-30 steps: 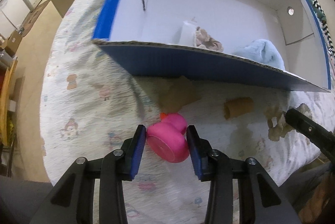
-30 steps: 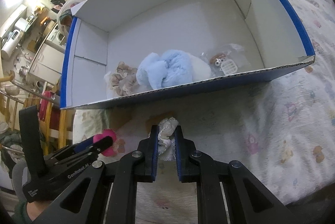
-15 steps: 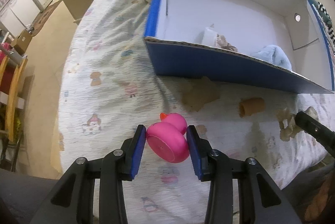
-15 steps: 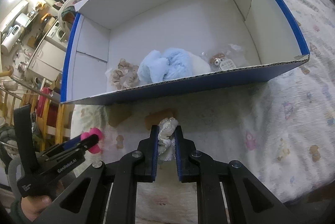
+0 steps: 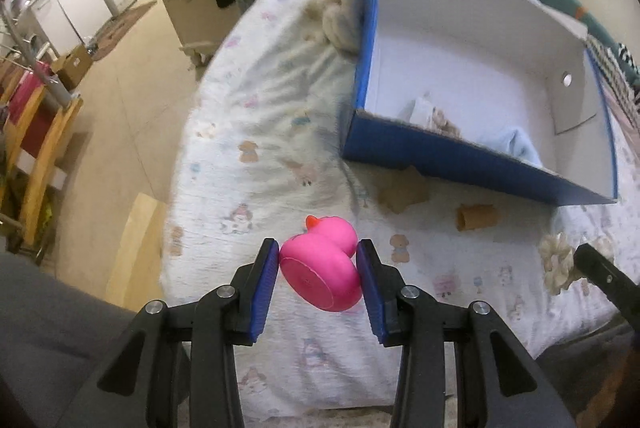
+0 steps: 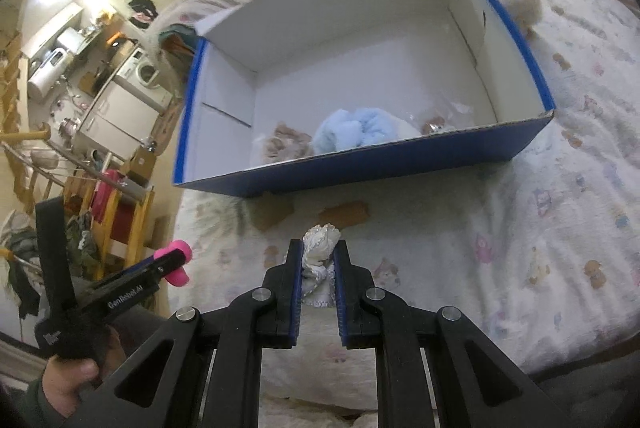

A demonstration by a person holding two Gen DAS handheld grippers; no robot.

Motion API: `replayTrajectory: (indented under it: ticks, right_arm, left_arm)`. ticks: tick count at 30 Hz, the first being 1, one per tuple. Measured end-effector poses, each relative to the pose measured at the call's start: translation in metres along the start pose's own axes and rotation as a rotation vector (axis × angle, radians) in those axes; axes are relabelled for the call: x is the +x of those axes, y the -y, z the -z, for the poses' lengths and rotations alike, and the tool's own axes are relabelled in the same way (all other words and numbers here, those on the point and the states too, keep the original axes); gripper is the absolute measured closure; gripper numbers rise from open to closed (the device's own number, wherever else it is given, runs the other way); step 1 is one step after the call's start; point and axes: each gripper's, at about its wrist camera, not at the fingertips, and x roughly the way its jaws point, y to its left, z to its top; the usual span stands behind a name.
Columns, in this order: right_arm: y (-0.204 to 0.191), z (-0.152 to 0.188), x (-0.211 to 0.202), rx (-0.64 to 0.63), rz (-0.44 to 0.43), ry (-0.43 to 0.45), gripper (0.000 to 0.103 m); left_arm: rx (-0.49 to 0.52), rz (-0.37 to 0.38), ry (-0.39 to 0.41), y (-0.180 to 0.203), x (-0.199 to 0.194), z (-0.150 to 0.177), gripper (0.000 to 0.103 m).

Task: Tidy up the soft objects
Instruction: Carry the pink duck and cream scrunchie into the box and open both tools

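My left gripper (image 5: 318, 257) is shut on a pink rubber duck (image 5: 322, 268), held in the air over the patterned bed cover, left of and below the box. From the right wrist view the same duck (image 6: 176, 262) shows at the lower left. My right gripper (image 6: 319, 252) is shut on a white lacy cloth bundle (image 6: 320, 248), raised in front of the box's near wall. The blue box with white inside (image 6: 360, 172) holds a light blue fluffy cloth (image 6: 352, 130), a beige ruffled item (image 6: 286, 144) and a small clear packet (image 6: 438, 122).
Two brown cardboard scraps (image 5: 402, 184) (image 5: 478, 217) lie on the bed cover (image 5: 280, 148) before the box. A beige plush (image 5: 338, 16) sits by the box's far left corner. The bed edge drops to the floor at left, where wooden furniture (image 5: 36, 148) stands.
Both grippers have risen and drawn back from the box with their loads, so the box looks smaller and farther. The left view has swung left, showing more floor.
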Motion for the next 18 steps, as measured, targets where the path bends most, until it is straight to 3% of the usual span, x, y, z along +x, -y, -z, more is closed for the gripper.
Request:
replayTrajectory:
  ticks: [8, 12, 18]
  right_arm:
    - [-0.013, -0.019, -0.042, -0.05, -0.016, 0.161, 0.087]
    - [-0.009, -0.036, -0.053, -0.03, -0.043, 0.188, 0.087]
    - [-0.001, -0.071, -0.057, -0.024, -0.036, 0.206, 0.087]
  left_arm:
    - [0.046, 0.022, 0.15, 0.011, -0.041, -0.028, 0.066]
    - [0.09, 0.037, 0.213, 0.024, -0.056, -0.05, 0.066]
    - [0.135, 0.063, 0.24, 0.043, -0.057, -0.089, 0.067]
